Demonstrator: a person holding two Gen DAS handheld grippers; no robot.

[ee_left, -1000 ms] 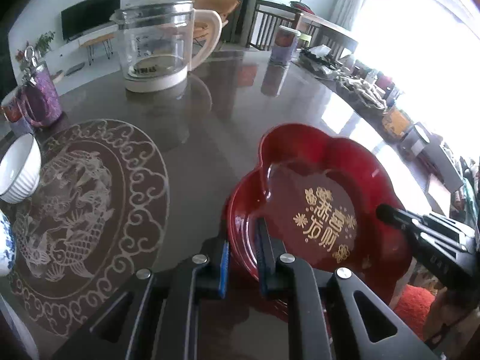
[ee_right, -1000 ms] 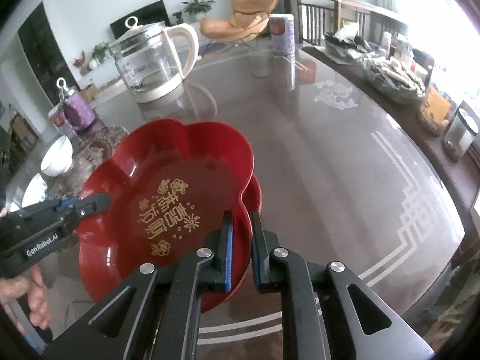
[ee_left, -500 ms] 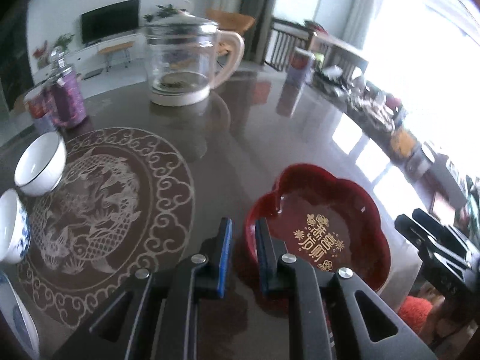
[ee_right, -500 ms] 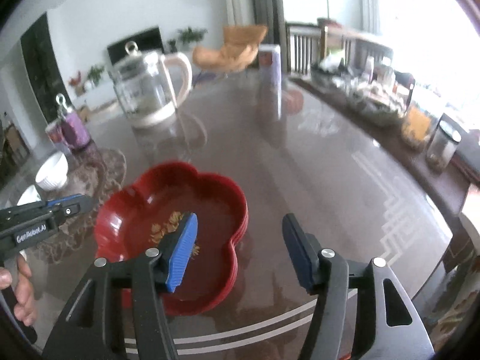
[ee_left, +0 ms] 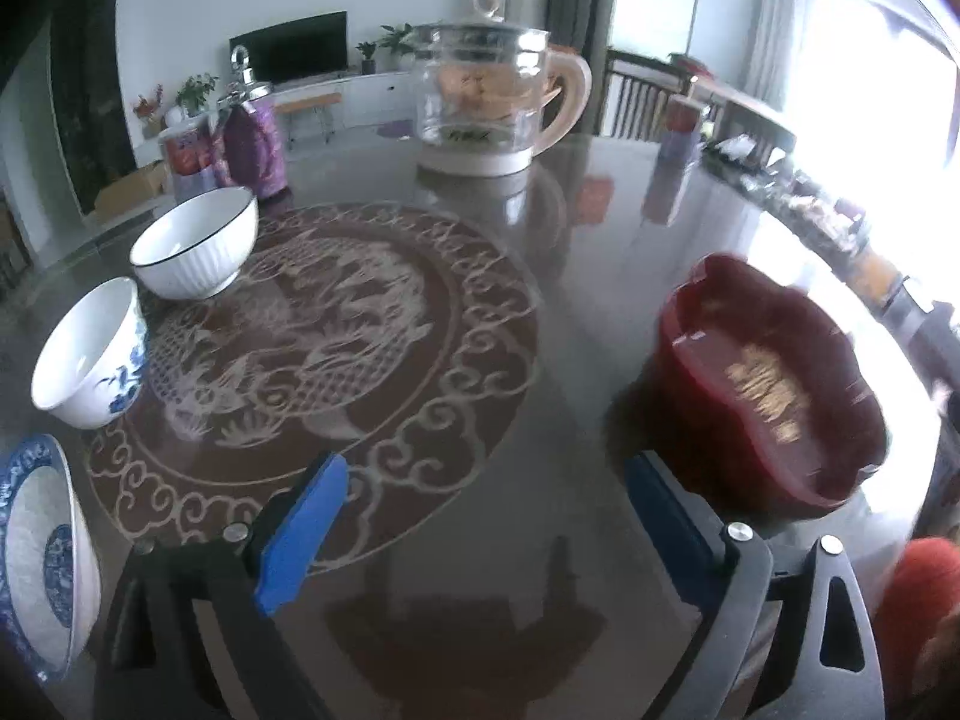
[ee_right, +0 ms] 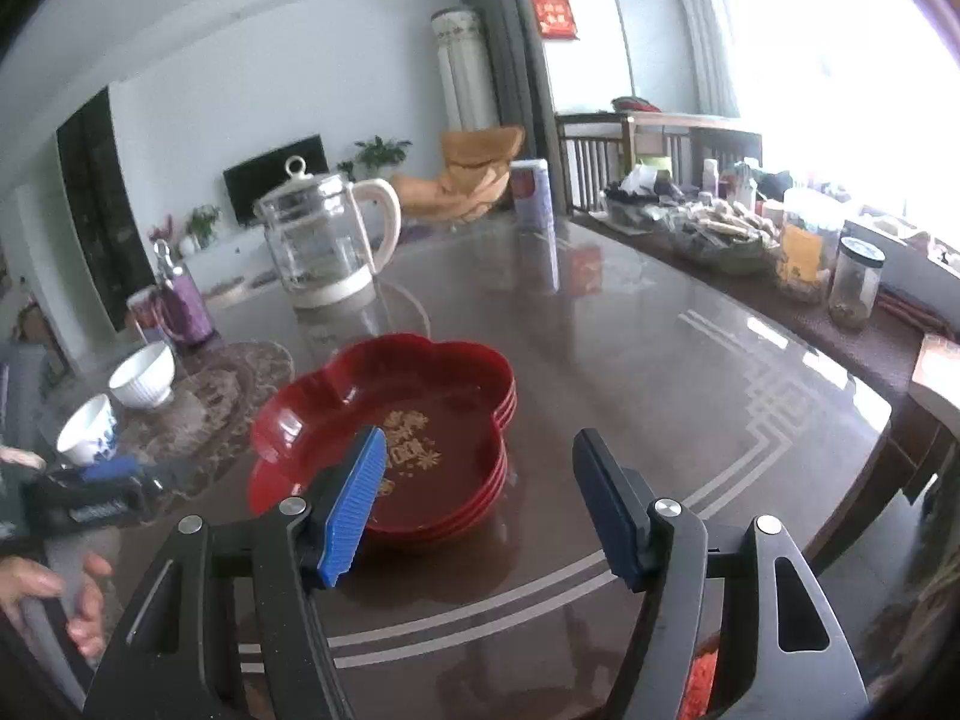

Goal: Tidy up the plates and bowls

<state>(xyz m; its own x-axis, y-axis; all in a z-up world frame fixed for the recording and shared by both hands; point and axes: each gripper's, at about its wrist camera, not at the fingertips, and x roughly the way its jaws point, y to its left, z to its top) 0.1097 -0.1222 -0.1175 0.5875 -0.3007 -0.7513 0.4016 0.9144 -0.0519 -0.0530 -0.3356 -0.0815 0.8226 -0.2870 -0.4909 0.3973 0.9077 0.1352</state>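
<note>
Both grippers have let go of the red plates since a second ago and pulled back, so the stack now sits alone on the table.

From my seat, largest first: the dark glass-topped table, with its round dragon medallion at the left. On the right lies the stack of red flower-shaped plates, nested and finished as far as I can judge. Beyond them stands the glass kettle.

What remains are the bowls. A ribbed white bowl sits on the medallion's far left edge, a blue-and-white bowl just beside it nearer me, and a blue-patterned dish at the left border.

My left gripper has its jaws spreading wide with nothing between them; my right gripper is also opening, empty, the plates ahead of and slightly left of its fingers.

The relation that matters: the bowls lie forward and to the left of the left fingers, well apart from the right ones, with the plates between. I judge the left hand is nearer and should take the next bowl by its rim.
</note>
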